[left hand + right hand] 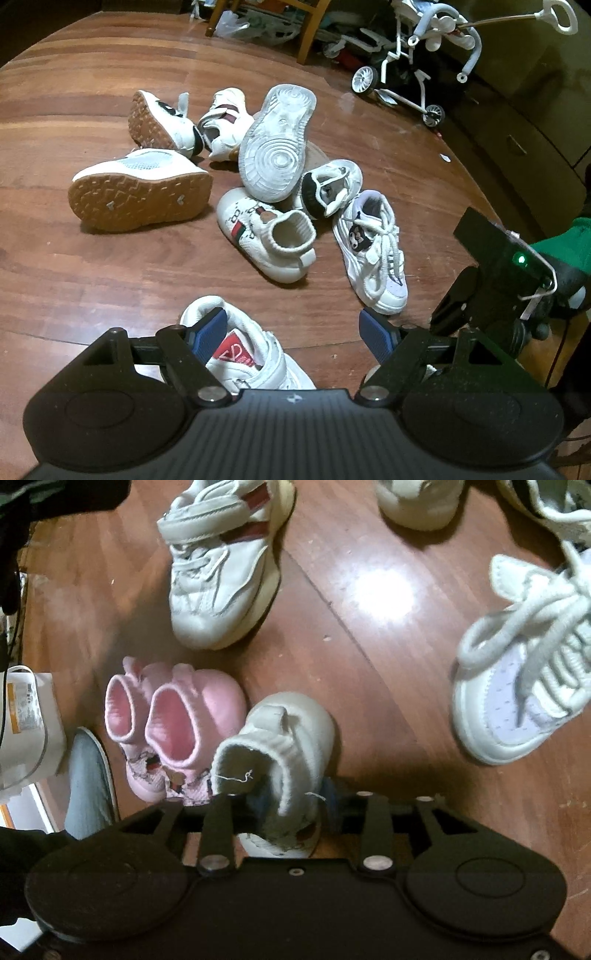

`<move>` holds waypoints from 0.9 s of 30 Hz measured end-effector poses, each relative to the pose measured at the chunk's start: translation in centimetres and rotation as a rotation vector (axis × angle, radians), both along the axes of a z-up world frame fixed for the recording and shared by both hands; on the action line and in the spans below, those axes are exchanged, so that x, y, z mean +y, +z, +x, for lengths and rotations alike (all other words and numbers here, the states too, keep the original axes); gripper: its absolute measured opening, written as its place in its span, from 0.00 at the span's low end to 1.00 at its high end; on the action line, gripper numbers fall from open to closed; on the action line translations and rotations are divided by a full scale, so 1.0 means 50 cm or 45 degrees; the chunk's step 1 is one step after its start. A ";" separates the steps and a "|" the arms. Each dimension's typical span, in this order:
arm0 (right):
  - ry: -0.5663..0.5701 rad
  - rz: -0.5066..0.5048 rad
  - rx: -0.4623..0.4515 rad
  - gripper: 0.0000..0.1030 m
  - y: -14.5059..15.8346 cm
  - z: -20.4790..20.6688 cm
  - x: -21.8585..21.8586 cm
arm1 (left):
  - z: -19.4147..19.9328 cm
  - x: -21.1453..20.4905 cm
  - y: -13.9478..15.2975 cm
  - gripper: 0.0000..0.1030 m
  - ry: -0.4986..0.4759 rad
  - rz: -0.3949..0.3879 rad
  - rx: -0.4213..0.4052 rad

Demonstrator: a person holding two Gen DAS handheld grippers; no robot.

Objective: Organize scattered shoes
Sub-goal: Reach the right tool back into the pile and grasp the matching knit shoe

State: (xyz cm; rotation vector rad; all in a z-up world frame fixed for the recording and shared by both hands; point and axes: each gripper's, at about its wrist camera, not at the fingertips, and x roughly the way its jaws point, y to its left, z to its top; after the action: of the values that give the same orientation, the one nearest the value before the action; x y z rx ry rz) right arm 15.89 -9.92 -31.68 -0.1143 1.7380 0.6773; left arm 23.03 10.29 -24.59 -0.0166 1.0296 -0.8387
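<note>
- The scattered shoes lie on a wooden floor (92,280): a loose pile in the middle, seen from the left wrist, with a gum-soled sneaker (142,190) on its side, a pale-soled shoe (277,142) turned sole-up on top of others, a knit-collar slip-on (267,236) and a laced sneaker (373,254) at the near edge.
- The left gripper (291,328) has its jaws spread wide around the collar of a white strap sneaker with a red tongue label (242,347); one blue pad sits at the heel collar, the other stands clear to the side, so nothing is pinched.
- The right gripper (284,805) has jaws partly parted about the knit collar of a small white sock shoe (284,738). Whether the pads touch the collar is hard to tell (they are shadowed), but it does not look clamped.
- That sock shoe stands just beside a pair of pink booties (173,720), which looks like the tidy row starting.
- Handling, as a judgement: these are small children's shoes, light and soft; knit collars collapse under a pinch and may slip, so the firmer heel counter or stiff sole edge is the better hold. Loose laces could snag neighbours.
- Room: bare floor opens left of the pile and between pile and grippers; a stroller (417,62) and chair legs (310,33) crowd the far side, and a white box (26,723) hems in the booties.
</note>
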 end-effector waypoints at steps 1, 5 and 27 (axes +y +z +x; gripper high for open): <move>-0.014 0.004 0.006 0.48 0.005 0.005 -0.003 | 0.001 0.000 0.001 0.76 0.001 -0.001 -0.001; -0.035 0.029 0.024 0.49 0.016 0.024 -0.027 | 0.003 -0.006 0.012 0.76 -0.004 -0.014 -0.018; -0.268 0.001 -0.559 0.49 0.054 0.289 -0.062 | 0.005 0.021 -0.020 0.76 0.032 0.002 0.016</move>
State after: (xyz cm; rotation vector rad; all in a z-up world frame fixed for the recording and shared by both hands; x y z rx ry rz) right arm 30.37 -13.02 -28.99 -0.0714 1.3051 0.4564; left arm 23.27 11.36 -25.58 -0.0337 1.0402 -0.8163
